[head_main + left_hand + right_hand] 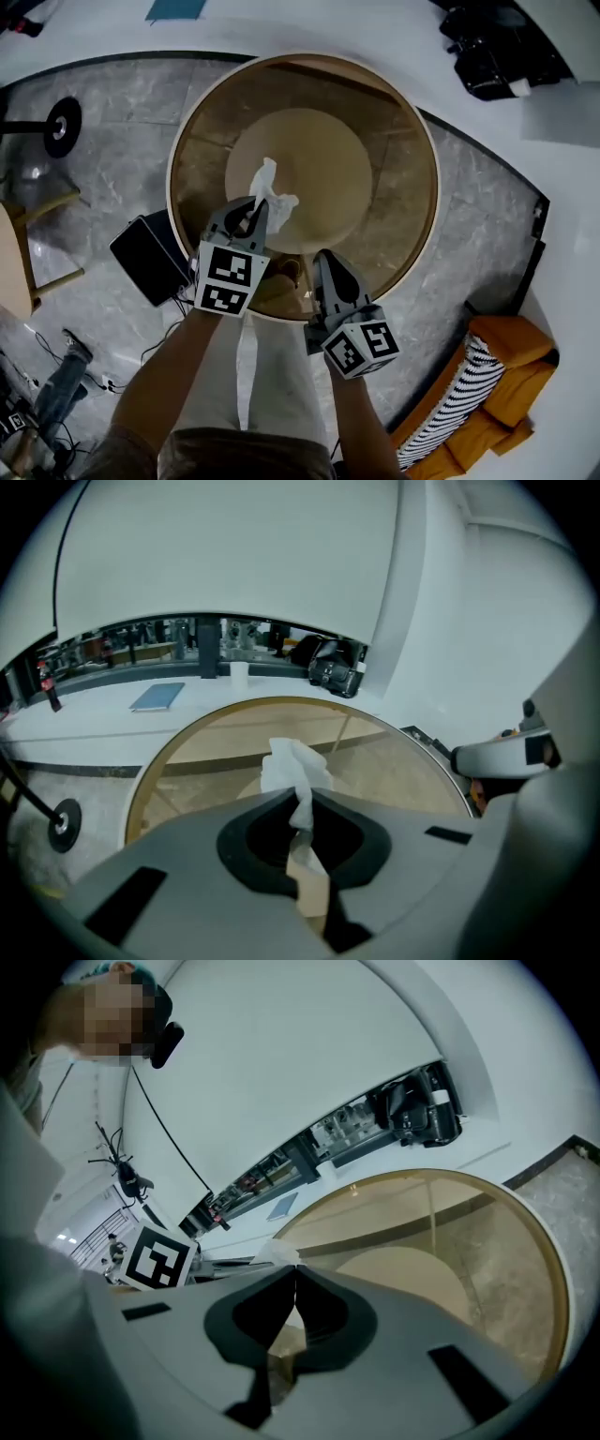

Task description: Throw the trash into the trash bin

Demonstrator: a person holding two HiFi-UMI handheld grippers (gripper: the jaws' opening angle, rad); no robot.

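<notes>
2 grippers over the near side of the round glass table: left gripper pinched tight on the crumpled white tissue, likely for carrying to a bin not in view; right gripper closed, empty.

White tissue; amber-brown table; grey marbled floor; orange sofa; black-white striped cushion.
</notes>
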